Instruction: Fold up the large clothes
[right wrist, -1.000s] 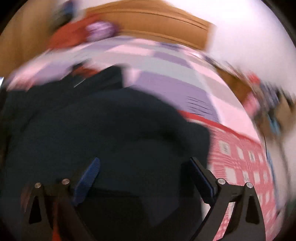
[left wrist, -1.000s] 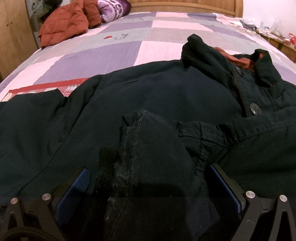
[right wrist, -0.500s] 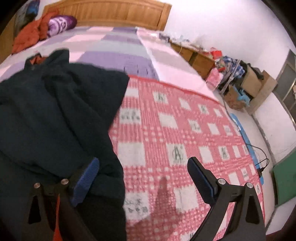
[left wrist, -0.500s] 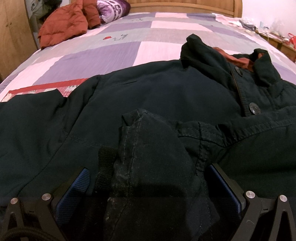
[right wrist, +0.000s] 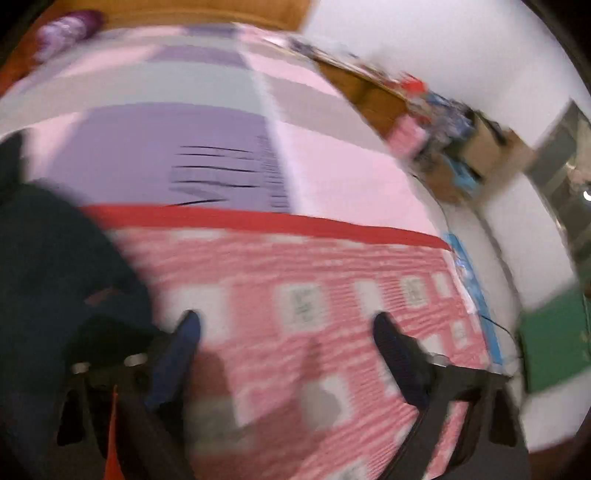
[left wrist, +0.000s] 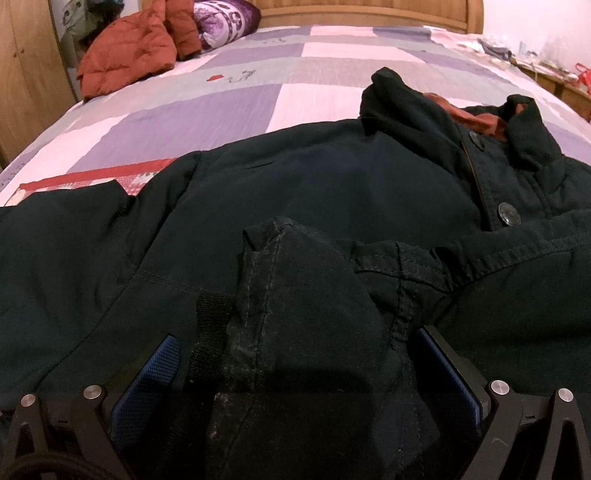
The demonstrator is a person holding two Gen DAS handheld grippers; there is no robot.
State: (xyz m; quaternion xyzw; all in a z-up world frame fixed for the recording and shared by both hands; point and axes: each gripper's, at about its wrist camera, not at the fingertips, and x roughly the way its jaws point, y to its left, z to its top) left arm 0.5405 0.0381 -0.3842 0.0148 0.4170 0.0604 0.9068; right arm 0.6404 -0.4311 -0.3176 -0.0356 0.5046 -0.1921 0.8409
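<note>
Left wrist view: dark jacket [left wrist: 332, 192] spread across the bed [left wrist: 221, 85], collar toward the headboard, two buttons showing.
Left gripper [left wrist: 295, 369]: jaws set wide, a bunched jacket sleeve cuff [left wrist: 306, 314] filling the gap between the blue pads; real clamping cannot be told.
Right wrist view: blurred; jacket edge [right wrist: 55, 258] at the left, red checked blanket [right wrist: 314, 295] below.
Right gripper [right wrist: 286, 325]: jaws have just been closing, now part open, nothing between them, over the blanket, beside the jacket.
Far corner: orange padded coat [left wrist: 125, 55] and purple pillow [left wrist: 221, 18].
</note>
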